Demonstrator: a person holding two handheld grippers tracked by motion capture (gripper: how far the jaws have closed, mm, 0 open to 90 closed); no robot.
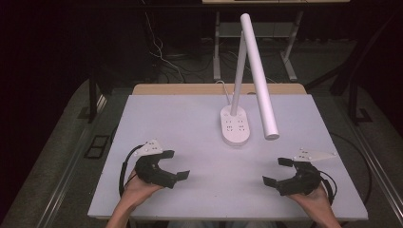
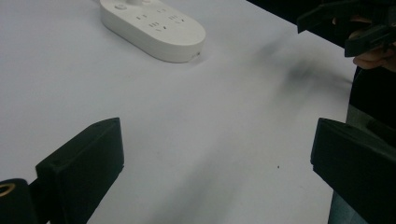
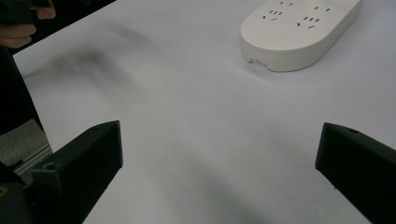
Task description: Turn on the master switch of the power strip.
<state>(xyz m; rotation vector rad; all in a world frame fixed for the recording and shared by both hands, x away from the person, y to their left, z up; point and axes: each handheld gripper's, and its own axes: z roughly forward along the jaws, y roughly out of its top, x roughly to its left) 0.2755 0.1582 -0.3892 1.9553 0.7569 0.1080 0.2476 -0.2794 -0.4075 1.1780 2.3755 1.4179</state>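
Left tongs [image 1: 178, 164] sat at the near-left of the white worktop [image 1: 180, 123], held in the person's left hand [image 1: 135, 187]; jaws spread wide, nothing between them. In the left gripper view the two black jaws stood far apart over bare worktop, with the lamp base [image 2: 154, 25] ahead and toward the left jaw, well apart from both. The other tongs [image 2: 348, 28] showed at the far upper right of that view.

One desk lamp [image 1: 254, 71] stood ahead of and between the two tongs, nearer the far edge. Its oval white base [image 1: 235, 126] carried socket holes, an upright stem rose from the base's far end, and a long white tube head slanted down toward the right tongs' side, its tip hanging above the worktop.

Right tongs [image 1: 274, 171] sat at the near-right, in the right hand [image 1: 311, 199]; jaws also spread, empty. In the right gripper view the base [image 3: 299, 30] lay ahead toward the right jaw, well apart.

Count: two tongs, one lamp, one worktop.
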